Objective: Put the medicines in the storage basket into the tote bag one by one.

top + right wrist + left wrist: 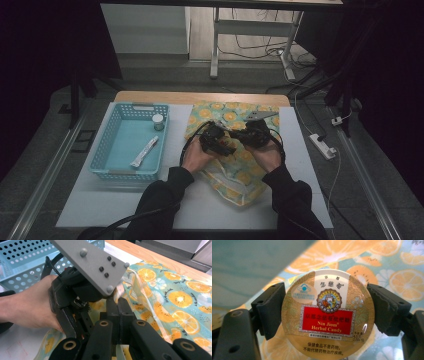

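While the left gripper (pixel 325 312) pinches a round candy tin (pixel 327 315) over the orange-print bag (pixel 235 165), the right gripper (pixel 119 312), at its 3 o'clock, clamps the bag's edge.

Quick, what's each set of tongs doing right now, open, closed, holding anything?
Left tongs: closed on the round herbal candy tin.
Right tongs: shut, pinching the clear edge of the orange-print bag.
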### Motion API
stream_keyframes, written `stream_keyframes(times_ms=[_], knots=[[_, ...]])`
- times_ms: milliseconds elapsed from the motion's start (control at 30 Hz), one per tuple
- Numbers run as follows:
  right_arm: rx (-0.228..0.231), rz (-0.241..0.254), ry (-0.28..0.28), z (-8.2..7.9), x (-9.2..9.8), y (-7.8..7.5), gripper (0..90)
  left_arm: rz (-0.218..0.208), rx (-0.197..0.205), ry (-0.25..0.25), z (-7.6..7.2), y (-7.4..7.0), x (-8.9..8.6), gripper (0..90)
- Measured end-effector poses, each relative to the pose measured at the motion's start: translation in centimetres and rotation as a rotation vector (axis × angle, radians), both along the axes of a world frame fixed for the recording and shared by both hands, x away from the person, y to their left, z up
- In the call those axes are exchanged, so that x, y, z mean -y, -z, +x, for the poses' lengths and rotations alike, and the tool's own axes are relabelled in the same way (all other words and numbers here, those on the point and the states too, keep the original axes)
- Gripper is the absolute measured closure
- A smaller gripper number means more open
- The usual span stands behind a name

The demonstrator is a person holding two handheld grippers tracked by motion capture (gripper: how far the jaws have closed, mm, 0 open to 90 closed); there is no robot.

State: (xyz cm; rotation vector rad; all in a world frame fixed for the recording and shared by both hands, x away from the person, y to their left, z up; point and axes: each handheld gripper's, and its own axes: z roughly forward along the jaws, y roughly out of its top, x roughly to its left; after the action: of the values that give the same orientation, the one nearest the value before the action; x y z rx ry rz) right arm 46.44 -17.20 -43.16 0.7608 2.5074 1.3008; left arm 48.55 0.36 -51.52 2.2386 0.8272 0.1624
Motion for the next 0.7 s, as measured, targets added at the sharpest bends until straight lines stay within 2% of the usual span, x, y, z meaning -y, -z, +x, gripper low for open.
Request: stream_keyframes(times_ms=[167, 433, 567, 700], knots=[[-0.001, 0.000, 0.004, 0.1, 0.1, 0.1, 90.0, -0.020, -0.007, -0.002, 0.1, 0.1, -0.2, 18.1], [0.004, 0.005, 0.005, 0.1, 0.2, -0.1, 90.0, -0.078, -0.017, 0.008, -0.4, -1.5, -0.8, 13.1], [0.007, 0.008, 0.006, 0.1, 0.3, -0.2, 90.0, -0.077, -0.023, 0.029, -1.0, -2.2, -1.0, 10.6], [0.007, 0.009, 0.008, 0.1, 0.3, -0.2, 90.0, -0.102, -0.037, 0.038, -1.4, -2.8, -1.4, 7.8]])
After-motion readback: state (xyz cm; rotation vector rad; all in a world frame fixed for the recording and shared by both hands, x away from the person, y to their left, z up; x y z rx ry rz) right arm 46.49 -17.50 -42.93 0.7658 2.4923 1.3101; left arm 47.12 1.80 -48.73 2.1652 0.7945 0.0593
